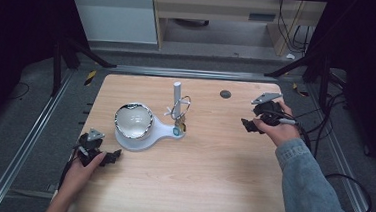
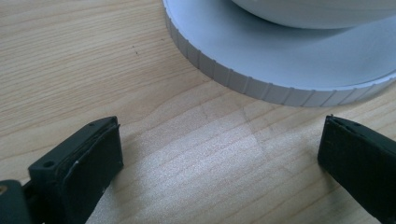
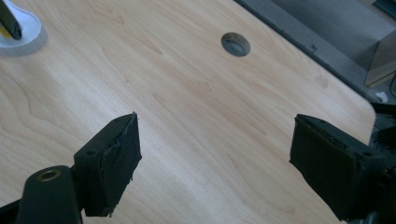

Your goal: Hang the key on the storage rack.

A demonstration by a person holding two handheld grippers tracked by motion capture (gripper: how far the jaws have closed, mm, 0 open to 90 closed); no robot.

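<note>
Left hand-held gripper (image 1: 114,155) low beside white stand (image 1: 160,130), jaws apart.

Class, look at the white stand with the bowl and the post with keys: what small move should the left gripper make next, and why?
Probably a short push forward to the white stand. The left gripper is open and empty above bare table, and the stand's ribbed edge lies just ahead of its jaws, with the bowl sitting on it. The right gripper, also open, is far off near the table's hole.
</note>
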